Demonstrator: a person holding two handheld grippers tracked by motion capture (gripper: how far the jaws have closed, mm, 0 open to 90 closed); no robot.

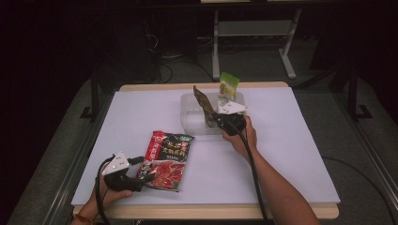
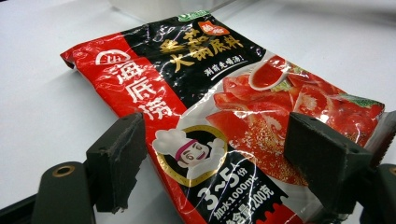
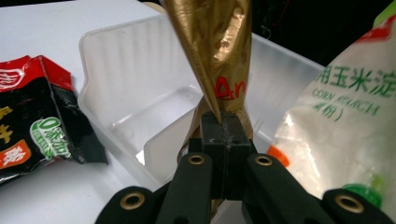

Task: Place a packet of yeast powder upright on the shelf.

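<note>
A red and black soup-base packet (image 1: 166, 160) (image 2: 224, 126) lies flat on the white table near the front left. My left gripper (image 1: 141, 180) (image 2: 224, 163) is open, its jaws standing either side of the packet's near end without pressing it. My right gripper (image 1: 213, 119) (image 3: 223, 133) is shut on a gold-brown foil packet (image 1: 203, 103) (image 3: 215, 51), pinching it and holding it upright over the clear plastic bin (image 1: 192, 119) (image 3: 116, 93). A white and green corn starch bag (image 1: 228, 89) (image 3: 345, 121) stands upright in the bin, beside the foil packet.
The white sheet (image 1: 291, 150) covers the table, with bare room to the right and front centre. Behind the table's far edge stands a white metal frame (image 1: 253, 33) on a dark floor.
</note>
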